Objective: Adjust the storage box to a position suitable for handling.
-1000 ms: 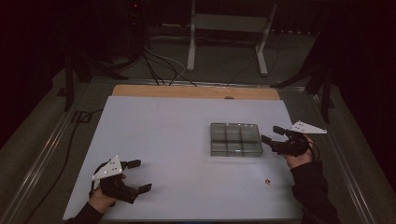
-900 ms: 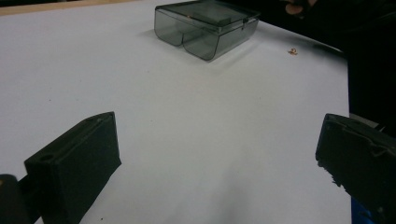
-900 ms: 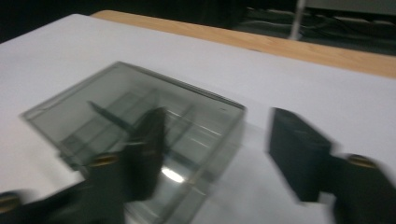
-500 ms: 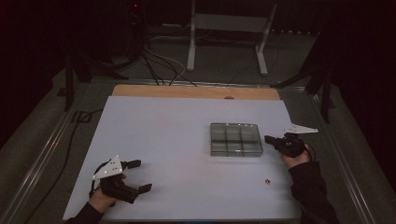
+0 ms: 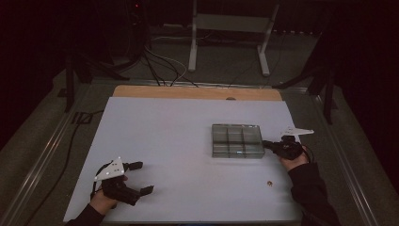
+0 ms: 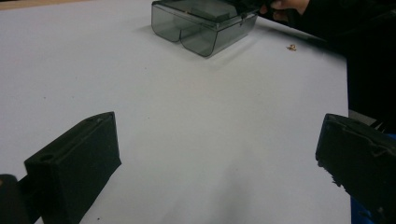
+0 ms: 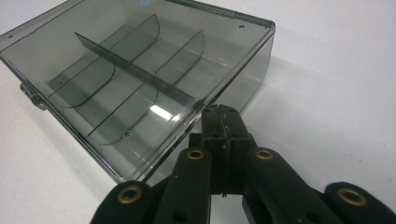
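- Right gripper (image 7: 223,122) is sitting with its jaws pressed fully together, holding nothing, the tips touching or just short of the side wall of the compartment box (image 7: 135,79); which of the two cannot be told.
- Left gripper (image 5: 139,178) is resting near the front left corner of the white table (image 5: 160,132), jaws spread wide and empty (well apart from the box).
- In the high view, the compartment box (image 5: 236,140) is lying right of the table's middle, lid closed, with the right gripper (image 5: 269,145) at its right edge.
- A small brass-coloured piece (image 5: 270,183) is lying on the table in front of the box, near the person's right sleeve (image 5: 308,188).
- Judged step: the closed jaws are working as a pusher or probe against the box wall, either nudging the box or seeking the lid edge.
- Next move is calling for low, steady contact; the light box could slide or twist, so bringing the left gripper across to brace it seems advisable.
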`<state>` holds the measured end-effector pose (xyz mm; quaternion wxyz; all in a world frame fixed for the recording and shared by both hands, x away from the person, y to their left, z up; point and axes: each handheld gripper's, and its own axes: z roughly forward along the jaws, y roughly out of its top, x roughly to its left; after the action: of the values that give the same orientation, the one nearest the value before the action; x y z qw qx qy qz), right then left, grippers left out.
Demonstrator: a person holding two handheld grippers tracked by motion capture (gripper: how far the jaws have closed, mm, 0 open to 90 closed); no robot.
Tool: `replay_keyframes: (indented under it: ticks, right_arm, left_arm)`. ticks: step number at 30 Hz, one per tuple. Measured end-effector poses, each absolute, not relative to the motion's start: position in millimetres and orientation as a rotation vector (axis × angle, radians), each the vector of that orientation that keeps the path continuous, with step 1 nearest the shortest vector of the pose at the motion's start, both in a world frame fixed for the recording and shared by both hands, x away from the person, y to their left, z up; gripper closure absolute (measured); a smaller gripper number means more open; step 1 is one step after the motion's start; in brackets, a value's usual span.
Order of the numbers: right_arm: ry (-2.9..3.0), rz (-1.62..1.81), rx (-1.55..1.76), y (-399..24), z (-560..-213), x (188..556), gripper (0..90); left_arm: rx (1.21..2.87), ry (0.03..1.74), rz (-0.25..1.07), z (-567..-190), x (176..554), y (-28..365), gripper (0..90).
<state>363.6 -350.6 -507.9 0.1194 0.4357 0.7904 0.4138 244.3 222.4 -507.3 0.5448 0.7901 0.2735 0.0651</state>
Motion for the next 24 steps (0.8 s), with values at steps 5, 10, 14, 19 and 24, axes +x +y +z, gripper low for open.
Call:
replay_keyframes:
  ticks: [5,10,14,19,24]
  right_arm:
    - [2.330,1.241,1.282,-346.2,-508.3,364.2,90.0]
    - [2.368,1.237,1.249,-335.5,-507.0,366.4,90.0]
    - [2.407,1.222,1.222,-320.7,-504.8,371.2,90.0]
    - [2.458,1.192,1.184,-302.3,-501.8,377.1,90.0]
    - [2.481,1.172,1.169,-290.2,-500.4,385.9,90.0]
  left_arm:
    - [1.876,0.647,0.154,-507.3,244.5,221.0,1.4]
    - [1.874,0.648,0.153,-507.1,244.7,220.5,1.4]
    - [1.874,0.657,0.153,-506.2,245.9,221.0,1.3]
    - [1.866,0.662,0.164,-503.4,249.0,221.9,1.4]
    - [1.862,0.621,0.130,-499.1,255.2,218.7,1.4]
